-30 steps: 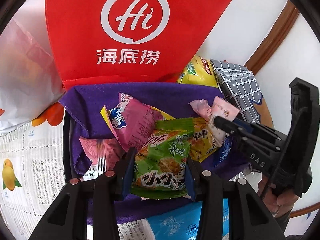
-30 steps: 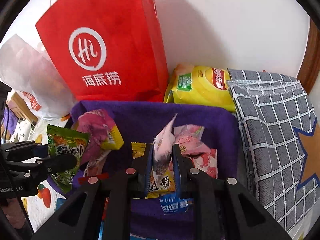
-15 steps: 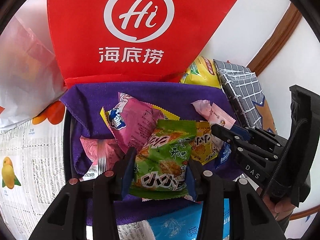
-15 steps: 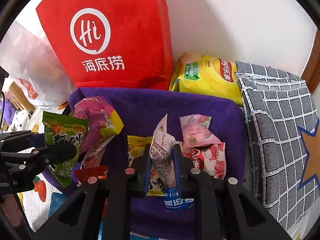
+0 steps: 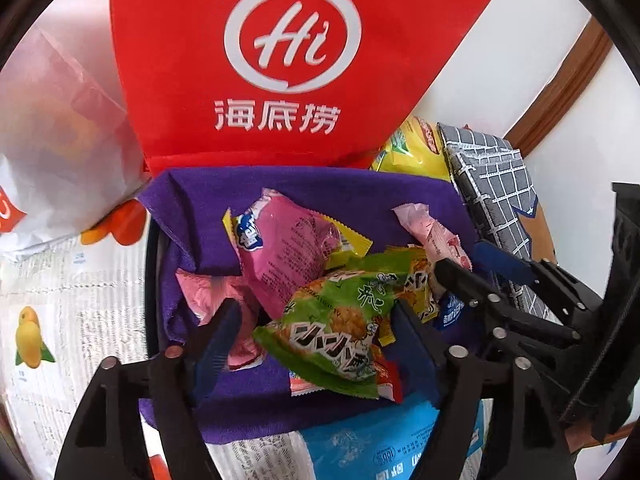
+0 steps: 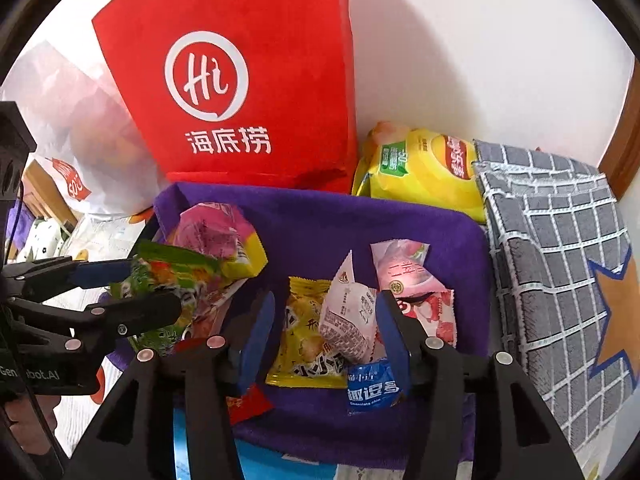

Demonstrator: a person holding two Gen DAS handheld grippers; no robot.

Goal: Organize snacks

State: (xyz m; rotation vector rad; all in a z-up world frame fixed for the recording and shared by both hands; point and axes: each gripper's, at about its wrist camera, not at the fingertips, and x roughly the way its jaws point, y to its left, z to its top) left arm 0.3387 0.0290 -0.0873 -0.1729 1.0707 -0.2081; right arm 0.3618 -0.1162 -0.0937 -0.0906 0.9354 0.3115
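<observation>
Left gripper (image 5: 316, 332) spread wide, blue pads clear on both sides of the green snack packet (image 5: 332, 332), which lies loose between them on the purple cloth (image 5: 320, 188), long axis slanting from near right up to far left, overlapping a pink packet (image 5: 288, 256) beyond it. Right gripper (image 6: 324, 328) likewise opened wide, straddling a white packet (image 6: 348, 320) tipped on edge, corner pointing up and away, leaning on a yellow packet (image 6: 304, 340) to its left and touching neither pad as far as can be told. Just beyond on the right, a pale pink packet (image 6: 404, 276); near the right finger, a small blue packet (image 6: 372, 388). Judged from this: both packets set down in the cloth-lined tray, with each gripper nearest its own. Any fresh pick better taken across a packet's short side, so the left would need turning against that slant. Farther back, red bag (image 6: 248, 80) upright against the wall, yellow chip bag (image 6: 424, 168) and grey checked cloth (image 6: 552, 256) to the right.
</observation>
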